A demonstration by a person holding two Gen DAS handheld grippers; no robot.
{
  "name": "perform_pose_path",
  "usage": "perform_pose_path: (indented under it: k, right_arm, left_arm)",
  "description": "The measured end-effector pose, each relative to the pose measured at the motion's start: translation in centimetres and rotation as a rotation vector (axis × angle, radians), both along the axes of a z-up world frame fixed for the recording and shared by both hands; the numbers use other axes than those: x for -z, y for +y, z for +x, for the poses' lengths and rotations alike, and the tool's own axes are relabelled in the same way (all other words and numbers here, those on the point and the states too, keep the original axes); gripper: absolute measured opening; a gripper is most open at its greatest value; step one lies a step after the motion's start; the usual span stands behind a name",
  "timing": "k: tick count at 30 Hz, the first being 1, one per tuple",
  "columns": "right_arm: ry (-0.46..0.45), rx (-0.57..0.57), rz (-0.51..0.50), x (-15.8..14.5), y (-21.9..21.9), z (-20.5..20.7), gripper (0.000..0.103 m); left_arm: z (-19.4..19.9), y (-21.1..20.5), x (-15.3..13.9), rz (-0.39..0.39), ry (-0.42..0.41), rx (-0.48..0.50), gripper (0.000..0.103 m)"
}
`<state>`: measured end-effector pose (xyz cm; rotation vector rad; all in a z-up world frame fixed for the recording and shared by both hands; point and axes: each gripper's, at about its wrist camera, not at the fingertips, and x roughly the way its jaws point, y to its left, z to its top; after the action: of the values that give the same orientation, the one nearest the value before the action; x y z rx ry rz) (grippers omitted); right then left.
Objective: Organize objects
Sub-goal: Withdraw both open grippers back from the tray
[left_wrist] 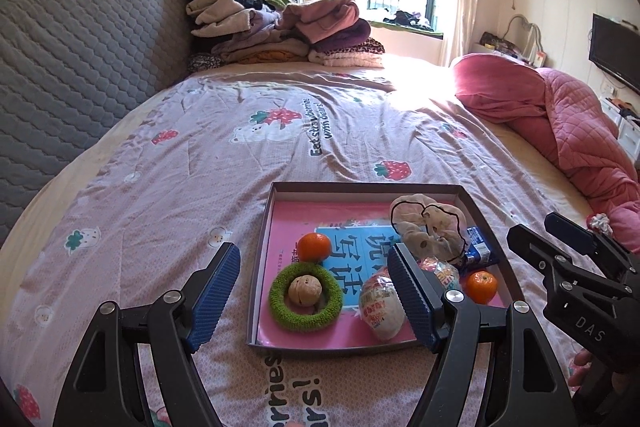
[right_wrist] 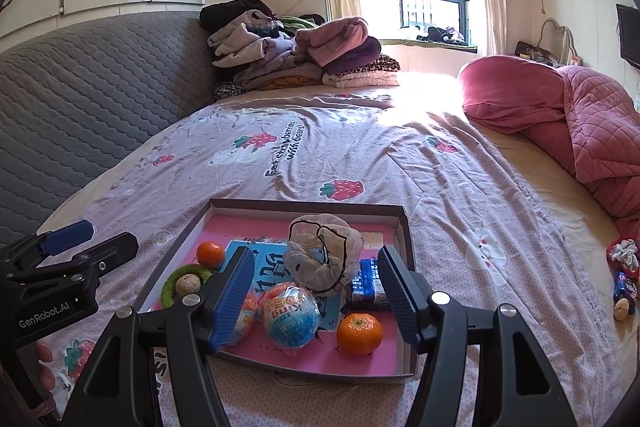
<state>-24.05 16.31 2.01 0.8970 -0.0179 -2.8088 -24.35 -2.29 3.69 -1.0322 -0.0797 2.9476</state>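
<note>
Both claws, left claw (left_wrist: 314,291) and right claw (right_wrist: 316,297), are hanging apart and empty over the shallow box (left_wrist: 262,227) on the bed (left_wrist: 200,167). Loose bits (right_wrist: 624,279) are lying far right; fetching them is probably coming next.

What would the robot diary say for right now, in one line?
left gripper: jaws open, empty | right gripper: jaws open, empty | box: on bed, holds two tangerines, green ring, scrunchie
</note>
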Motion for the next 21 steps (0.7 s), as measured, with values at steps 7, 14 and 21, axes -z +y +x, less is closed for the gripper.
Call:
perform_pose_path:
  k: [7,14,21]
  right_arm:
    - [-0.002,-0.003,0.007,0.1,0.0,1.0,0.064]
    - [0.003,-0.012,0.003,0.0,0.0,2.2,0.064]
    - [0.014,-0.022,0.006,0.0,-0.2,3.6,0.064]
  left_arm:
    - [1.0,0.0,0.1,-0.004,-0.006,-0.001,0.077]
    - [2.4,-0.1,0.2,-0.009,-0.006,-0.001,0.077]
    - [3.6,-0.3,0.3,-0.016,-0.001,-0.006,0.077]
